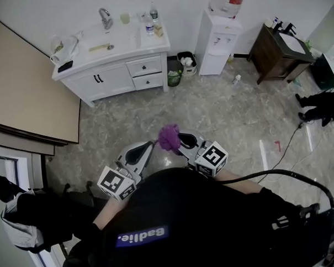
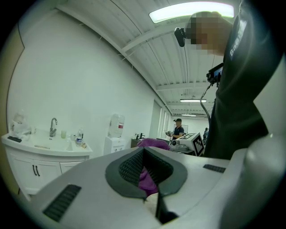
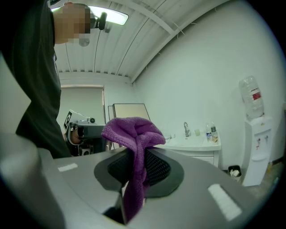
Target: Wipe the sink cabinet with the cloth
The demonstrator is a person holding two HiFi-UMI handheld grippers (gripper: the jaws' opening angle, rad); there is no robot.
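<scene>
Fingers (image 3: pixel 157 166) of the right gripper (image 3: pixel 134 156) are pressed together on a purple cloth (image 3: pixel 134 134), which bunches above the jaws and hangs down between them. The left gripper (image 2: pixel 144 165) is likewise clamped shut, a fold of the same cloth pinched between its dark pads (image 2: pixel 128 167). Seen from the head view, a person holds both grippers close to the body, tips nearly meeting at the cloth, above a marbled floor (image 1: pixel 227 116). The white sink cabinet (image 1: pixel 115 77) stands well apart against the far wall, with a faucet (image 1: pixel 105 18) and a bottle (image 1: pixel 149 27) on its top. A water dispenser (image 1: pixel 218 42) stands to its right, a small bin (image 1: pixel 174 75) between them.
</scene>
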